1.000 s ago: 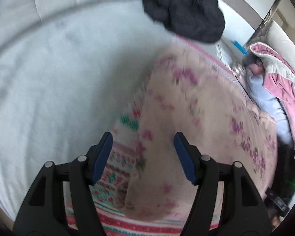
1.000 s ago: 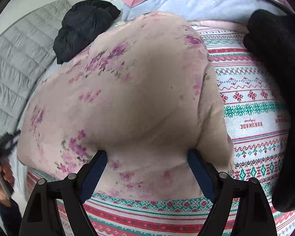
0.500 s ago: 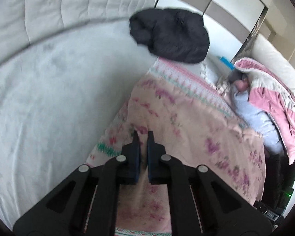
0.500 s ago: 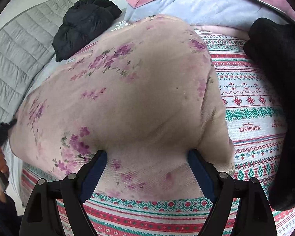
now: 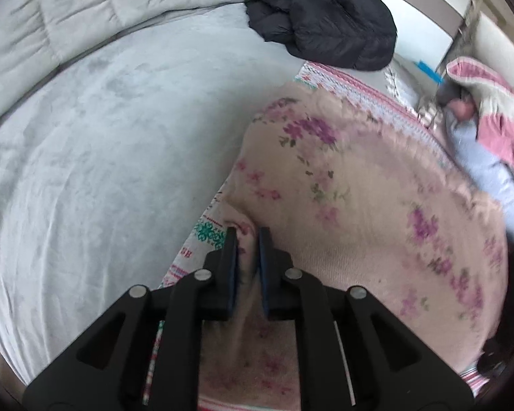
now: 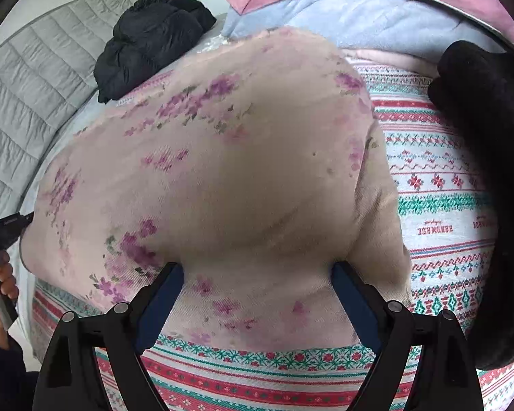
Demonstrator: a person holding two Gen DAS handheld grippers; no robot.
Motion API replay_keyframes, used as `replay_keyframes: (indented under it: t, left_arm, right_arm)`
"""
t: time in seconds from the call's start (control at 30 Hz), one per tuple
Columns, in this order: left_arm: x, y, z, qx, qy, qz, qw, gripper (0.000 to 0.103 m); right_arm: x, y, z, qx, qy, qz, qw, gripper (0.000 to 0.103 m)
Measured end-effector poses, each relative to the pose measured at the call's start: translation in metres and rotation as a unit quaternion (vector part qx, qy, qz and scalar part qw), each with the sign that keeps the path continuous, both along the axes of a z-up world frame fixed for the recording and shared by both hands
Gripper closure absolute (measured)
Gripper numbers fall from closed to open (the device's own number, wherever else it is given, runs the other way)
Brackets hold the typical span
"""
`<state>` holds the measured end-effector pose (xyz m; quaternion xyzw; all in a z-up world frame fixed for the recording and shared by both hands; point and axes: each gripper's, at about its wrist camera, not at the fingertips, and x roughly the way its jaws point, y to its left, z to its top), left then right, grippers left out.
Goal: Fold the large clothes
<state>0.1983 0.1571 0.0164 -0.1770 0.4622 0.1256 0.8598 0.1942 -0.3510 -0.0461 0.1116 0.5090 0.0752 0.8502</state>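
- The left gripper (image 5: 246, 236) has its jaws pinched almost together on a bunched edge of the floral pink garment (image 5: 353, 212); they have just been closing, then eased a touch wider, with the fabric between the pads.
- From that pinch the garment runs forward and to the right in the left wrist view, its long axis heading toward the far pile of pink and blue bedding (image 5: 490, 144).
- The right gripper (image 6: 257, 270) stands wide open, jaws spread either side of a raised hump of the same garment (image 6: 243, 171); the fabric lies between the fingers, but whether the pads press on it I cannot tell.
- Under the garment lies the striped patterned blanket (image 6: 442, 185), showing along its near and right sides.
- At the left edge of the right wrist view, a hand (image 6: 0, 274) holds the left tool at the garment's far-left edge, so the left gripper is the one with cloth in hand.
- Judgement: the fold likely turns on carrying the left-held edge across toward the right gripper's side.
- Farther off, a black jacket (image 5: 325, 17) lies on the grey bedcover (image 5: 102, 137), apart from the garment.
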Motion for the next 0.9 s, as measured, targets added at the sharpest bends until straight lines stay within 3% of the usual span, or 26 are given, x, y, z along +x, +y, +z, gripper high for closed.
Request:
replay_keyframes:
  t: [0.07, 0.17, 0.2, 0.33, 0.47, 0.63, 0.7, 0.77, 0.9]
  left_arm:
    - [-0.009, 0.002, 0.01, -0.015, -0.016, 0.018, 0.9996, 0.089]
    - [-0.025, -0.009, 0.032, -0.007, -0.058, 0.032, 0.9978, 0.088]
    - [-0.028, -0.019, 0.039, 0.004, -0.071, 0.02, 0.9972, 0.087]
    - [-0.029, -0.078, 0.044, 0.017, -0.085, -0.079, 0.9931, 0.061]
    - [-0.028, -0.166, 0.029, 0.056, -0.07, -0.201, 0.9756, 0.061]
    - [-0.03, -0.238, 0.017, 0.114, -0.068, -0.288, 0.9485, 0.06]
    - [-0.022, -0.247, 0.0, 0.14, -0.045, -0.284, 0.9474, 0.06]
    - [-0.012, -0.246, -0.016, 0.125, -0.021, -0.278, 0.9521, 0.06]
    - [-0.004, -0.241, -0.017, 0.108, -0.012, -0.277, 0.9547, 0.06]
  right_arm:
    - [-0.001, -0.004, 0.007, 0.007, -0.01, -0.004, 1.0, 0.013]
    - [-0.004, -0.016, 0.018, 0.067, -0.029, -0.016, 0.997, 0.013]
    - [-0.004, -0.02, 0.022, 0.079, -0.038, -0.024, 0.996, 0.013]
    - [-0.002, -0.023, 0.023, 0.066, -0.051, -0.041, 0.996, 0.013]
    - [0.007, -0.02, 0.016, 0.063, -0.039, -0.046, 0.996, 0.013]
    - [0.008, -0.007, 0.015, 0.017, -0.047, -0.026, 0.998, 0.013]
    - [0.01, -0.004, 0.009, 0.002, -0.04, -0.018, 0.999, 0.013]
    - [0.014, -0.002, -0.004, 0.001, -0.023, -0.012, 1.0, 0.012]
    - [0.019, 0.004, -0.012, -0.021, -0.014, -0.009, 1.0, 0.008]
